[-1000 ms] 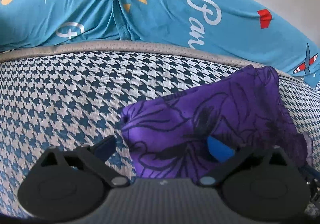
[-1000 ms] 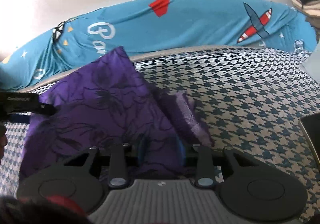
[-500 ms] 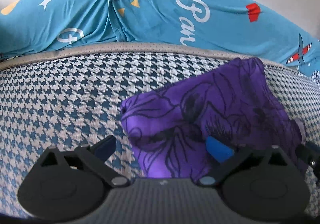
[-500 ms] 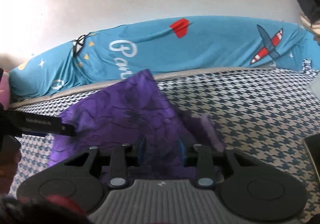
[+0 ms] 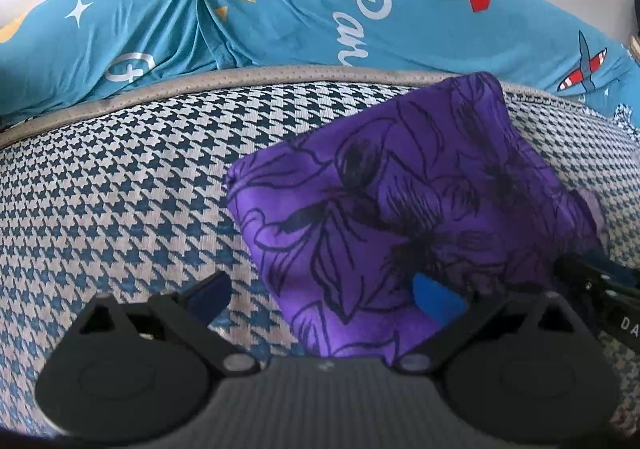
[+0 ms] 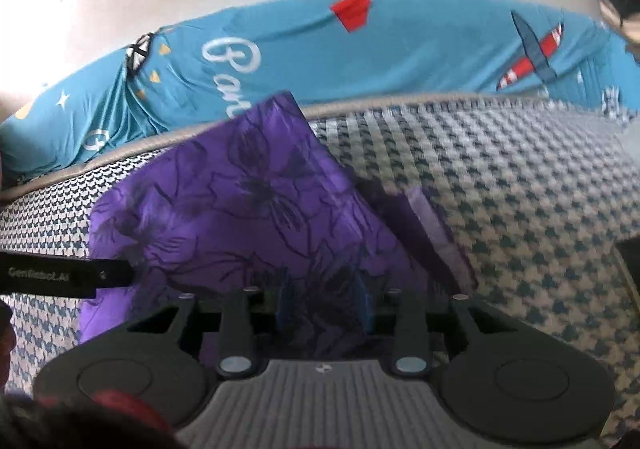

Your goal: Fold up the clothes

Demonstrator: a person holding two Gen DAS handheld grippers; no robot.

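Left claw (image 5: 320, 297) sits low over the houndstooth bed cover (image 5: 120, 189), fingers spread wide; its right finger (image 5: 436, 299) is tucked against the near edge of the purple floral garment (image 5: 400, 189), the left finger over bare cover, nothing pinched. Compared with a second ago the garment is higher in this view and stands up more steeply, its far corner now up at the grey piping of the bed edge. Right claw (image 6: 324, 309) is pressed together on a gathered bit of that same garment's near hem, and its view has tipped upward: more wall, and the blue printed sheet (image 6: 420, 49) sits lower in frame. Background is smeared, so the claw is moving. The left claw's dark finger enters from the left of that view, touching the cloth. Judgement: the right side is lifting the hem to carry it over; the fold is under way, not laid.
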